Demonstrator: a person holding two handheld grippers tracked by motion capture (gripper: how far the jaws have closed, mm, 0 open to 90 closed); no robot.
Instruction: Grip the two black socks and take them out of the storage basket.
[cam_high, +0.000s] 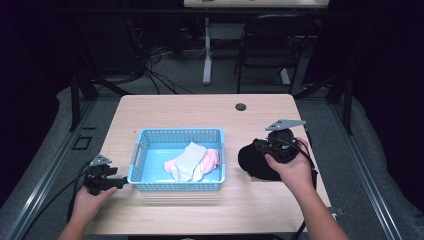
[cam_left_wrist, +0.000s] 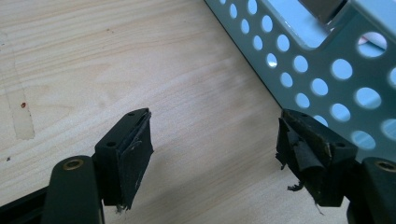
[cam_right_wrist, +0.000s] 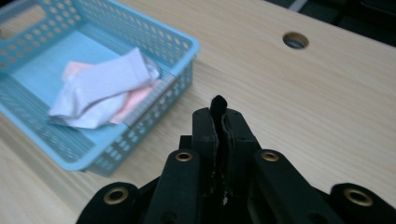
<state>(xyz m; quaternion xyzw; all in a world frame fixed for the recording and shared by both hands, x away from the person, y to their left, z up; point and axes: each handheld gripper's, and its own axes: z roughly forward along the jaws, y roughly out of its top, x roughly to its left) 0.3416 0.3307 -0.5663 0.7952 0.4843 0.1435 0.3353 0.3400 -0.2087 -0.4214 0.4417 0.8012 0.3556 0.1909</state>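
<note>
Your right gripper sits over the right part of the wooden table, to the right of the light blue perforated basket. Its jaws are clenched on a thin strip of black cloth: in the right gripper view the pads press together with a small black fold of fabric poking up between their tips. In the high view that fabric belongs to a dark, rounded black garment that lies on the table under and just left of your right hand, close to the basket's right wall but apart from it.

Your left gripper rests low at the basket's near left corner, held by your left hand. Its jaws are released, standing wide apart with only bare tabletop between them. In the left gripper view one worn pad lies right beside the basket's holed side wall; I cannot tell whether it touches.

Inside the basket, towards its right half, a white sock lies across a pink piece of clothing. A round cable hole shows in the tabletop beyond your right gripper.
</note>
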